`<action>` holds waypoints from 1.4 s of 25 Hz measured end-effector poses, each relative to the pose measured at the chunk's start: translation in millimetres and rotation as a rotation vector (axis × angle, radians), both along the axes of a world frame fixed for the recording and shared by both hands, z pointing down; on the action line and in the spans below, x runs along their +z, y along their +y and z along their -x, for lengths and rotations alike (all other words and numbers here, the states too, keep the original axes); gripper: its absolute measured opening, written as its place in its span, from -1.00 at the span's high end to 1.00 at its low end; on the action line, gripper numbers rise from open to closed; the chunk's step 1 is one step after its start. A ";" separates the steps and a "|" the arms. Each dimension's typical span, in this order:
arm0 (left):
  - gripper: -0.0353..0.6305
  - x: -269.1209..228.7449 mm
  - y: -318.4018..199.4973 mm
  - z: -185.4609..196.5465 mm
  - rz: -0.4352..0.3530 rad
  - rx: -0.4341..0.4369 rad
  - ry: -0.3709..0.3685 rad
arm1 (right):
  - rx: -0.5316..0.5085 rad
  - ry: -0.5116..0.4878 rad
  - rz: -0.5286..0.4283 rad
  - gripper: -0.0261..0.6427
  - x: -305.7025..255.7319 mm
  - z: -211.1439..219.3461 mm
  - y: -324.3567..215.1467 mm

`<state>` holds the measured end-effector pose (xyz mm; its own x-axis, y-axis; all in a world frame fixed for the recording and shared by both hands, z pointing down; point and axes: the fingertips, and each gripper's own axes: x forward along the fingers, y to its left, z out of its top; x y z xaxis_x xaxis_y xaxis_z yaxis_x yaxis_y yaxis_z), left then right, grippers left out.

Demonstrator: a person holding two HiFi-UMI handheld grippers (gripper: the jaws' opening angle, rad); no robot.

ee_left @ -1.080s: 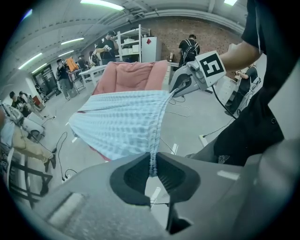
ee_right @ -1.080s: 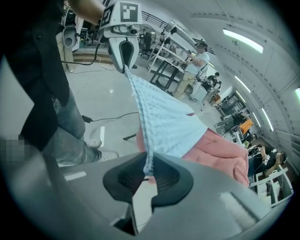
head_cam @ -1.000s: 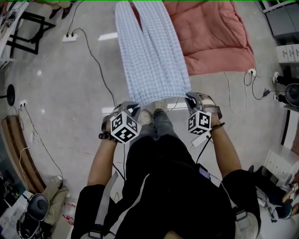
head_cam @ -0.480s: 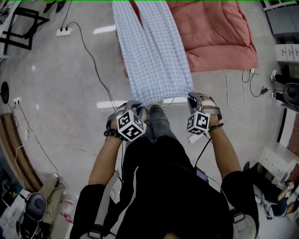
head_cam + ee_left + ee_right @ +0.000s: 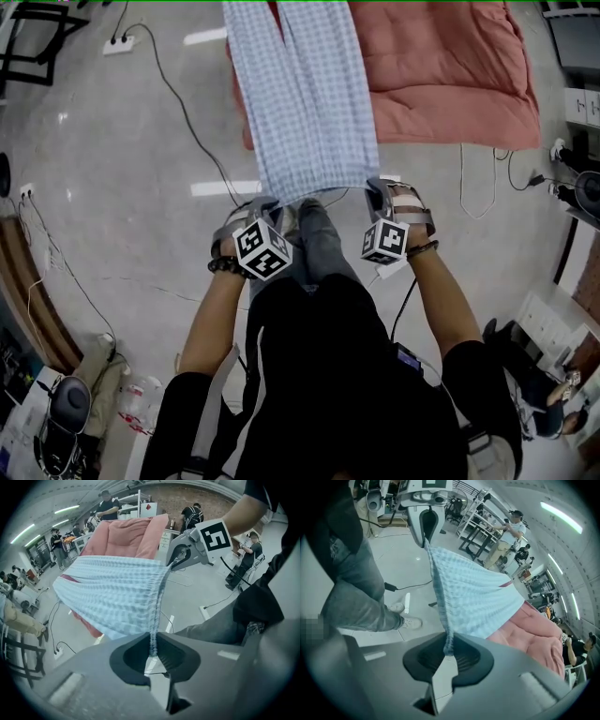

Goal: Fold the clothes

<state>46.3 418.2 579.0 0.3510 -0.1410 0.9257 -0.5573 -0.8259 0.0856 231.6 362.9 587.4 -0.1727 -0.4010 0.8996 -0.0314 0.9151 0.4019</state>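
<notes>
Clearly these checked trousers (image 5: 305,103) are light and limp, hanging in front of me and trailing out over the pink quilt (image 5: 450,66) on the floor. My left claw (image 5: 267,206) and right claw (image 5: 373,187) each pinch a waistband corner, and I judge the bunched elastic there the surest hold.

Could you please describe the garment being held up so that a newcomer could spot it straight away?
Find the salmon-pink quilt on the grey floor. Over its left side in the head view stretch long trousers, pinched at the waist by the left tool and the right tool. They are the only pale blue checked fabric, unlike the plain quilt.
</notes>
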 end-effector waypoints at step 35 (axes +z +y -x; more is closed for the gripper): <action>0.44 -101.9 -147.5 71.2 -0.105 -0.377 0.123 | 0.100 -0.274 0.102 0.34 -69.9 78.5 -127.1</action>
